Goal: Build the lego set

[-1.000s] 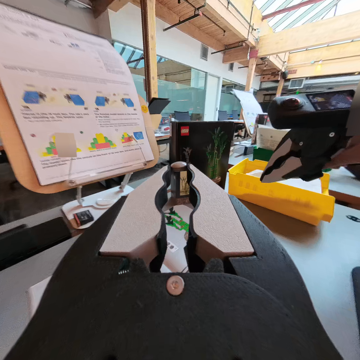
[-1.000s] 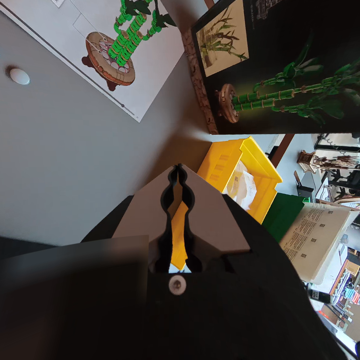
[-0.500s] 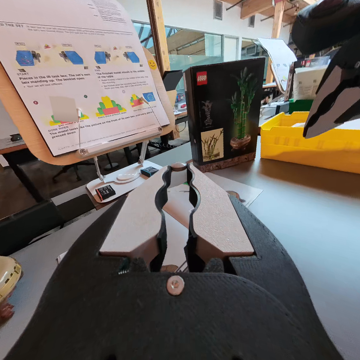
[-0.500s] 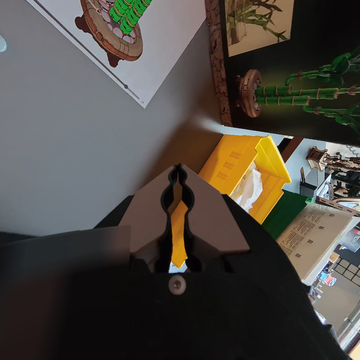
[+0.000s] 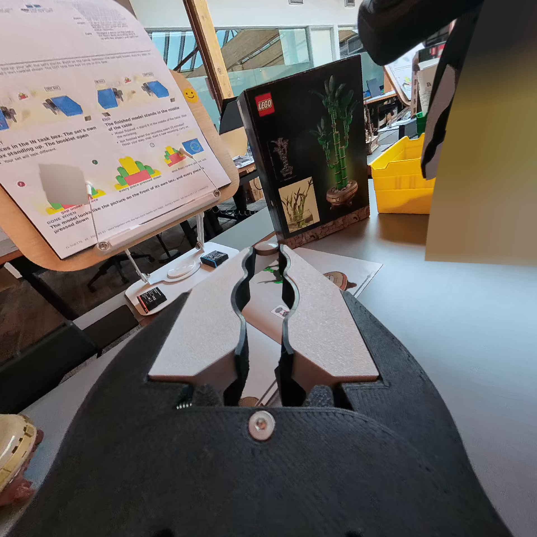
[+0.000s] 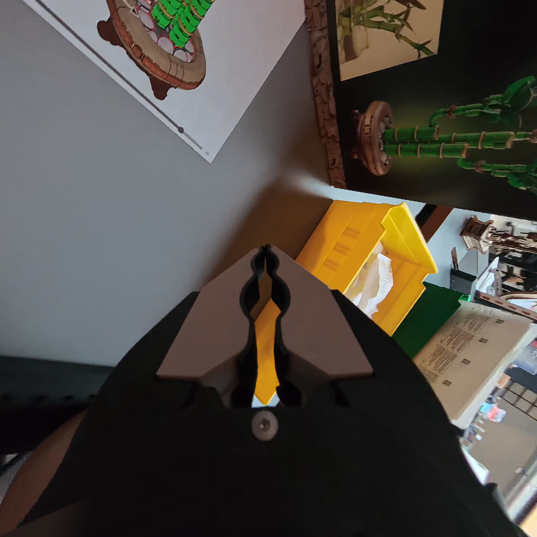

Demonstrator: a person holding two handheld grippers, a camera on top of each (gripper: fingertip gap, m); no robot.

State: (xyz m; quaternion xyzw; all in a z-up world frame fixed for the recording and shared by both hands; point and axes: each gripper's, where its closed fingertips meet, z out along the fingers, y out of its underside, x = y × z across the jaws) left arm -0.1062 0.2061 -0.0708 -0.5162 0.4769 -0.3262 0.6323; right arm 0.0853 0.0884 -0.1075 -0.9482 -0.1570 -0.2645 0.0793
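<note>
My left gripper (image 5: 266,250) is shut on a small round tan piece (image 5: 265,247), pinched at the fingertips low over the open instruction booklet (image 5: 343,276). The black Lego box (image 5: 308,162) with the bamboo picture stands just behind the booklet. A tan and brown part of the model (image 5: 13,465) shows at the lower left edge. My right gripper (image 6: 266,247) is shut and empty, held above the grey table (image 6: 87,232) near the yellow bin (image 6: 363,255). It also shows at the top right of the left wrist view (image 5: 430,162). The booklet (image 6: 174,58) and box (image 6: 436,87) lie beyond it.
A sheet on a wooden stand (image 5: 101,130) rises at the left, with two small black items (image 5: 213,258) on its white base. The yellow bin (image 5: 401,180) holds a white paper bag (image 6: 374,284). A green bin (image 6: 421,319) and a cardboard box (image 6: 465,363) sit behind it. The gap from one gripper's tips to the other's is roughly 25 cm. The model (image 5: 13,465) lies some 30 cm from my left tips, 50 cm from my right tips.
My left gripper has come down and tilted toward the table with the round piece still held. My right gripper has moved a little closer to the box and bin, still shut.
</note>
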